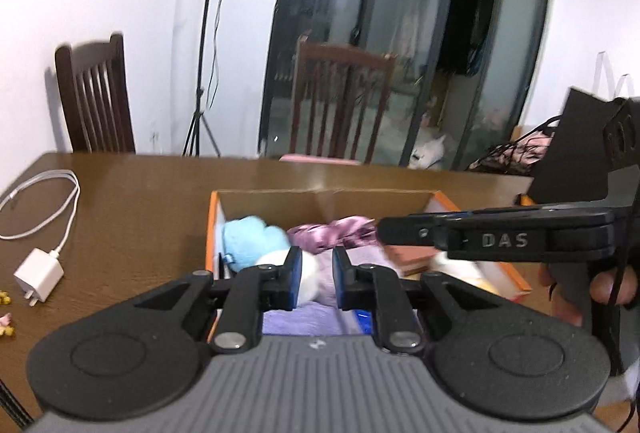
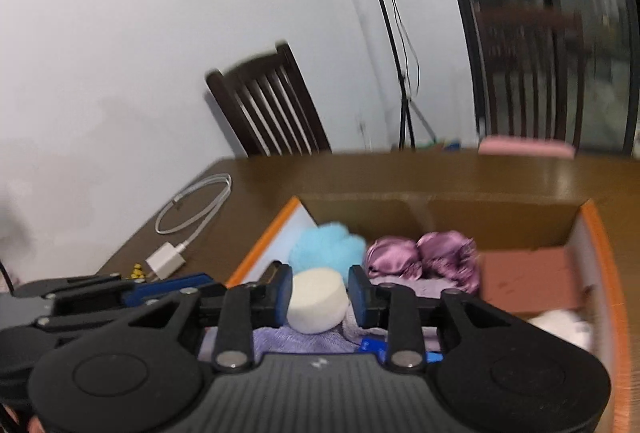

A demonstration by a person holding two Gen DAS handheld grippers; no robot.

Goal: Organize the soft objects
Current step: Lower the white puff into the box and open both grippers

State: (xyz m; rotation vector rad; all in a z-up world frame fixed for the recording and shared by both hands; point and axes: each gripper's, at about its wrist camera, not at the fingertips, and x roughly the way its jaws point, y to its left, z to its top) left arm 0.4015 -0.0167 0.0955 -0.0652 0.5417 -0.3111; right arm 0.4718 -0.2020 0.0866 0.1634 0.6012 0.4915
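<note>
Right now I am looking down both hand-held grippers into an open cardboard box with orange edges, which sits on the brown wooden surface. My left hand-held gripper hovers over the near part of the box with a narrow gap between its blue-padded fingers; nothing is pinched there, and the soft things seen through the gap lie below it. My right hand-held gripper stands a little wider, and a cream round sponge shows between its fingers; the sponge looks to rest on the lilac towel in the box, and I cannot tell whether the pads touch it or merely frame it. In the left wrist view the right hand-held gripper reaches in from the right side over the box, with part of a hand on its handle. Inside the box, a fluffy light-blue plush piece lies toward the far left, a purple satin scrunchie sits just to its right, and a reddish-brown flat piece occupies the right side with something white and fuzzy nearer to me. On the surface to the left of the box lie a coiled white cable and its white charger plug. Two dark wooden chairs stand beyond the surface.
</note>
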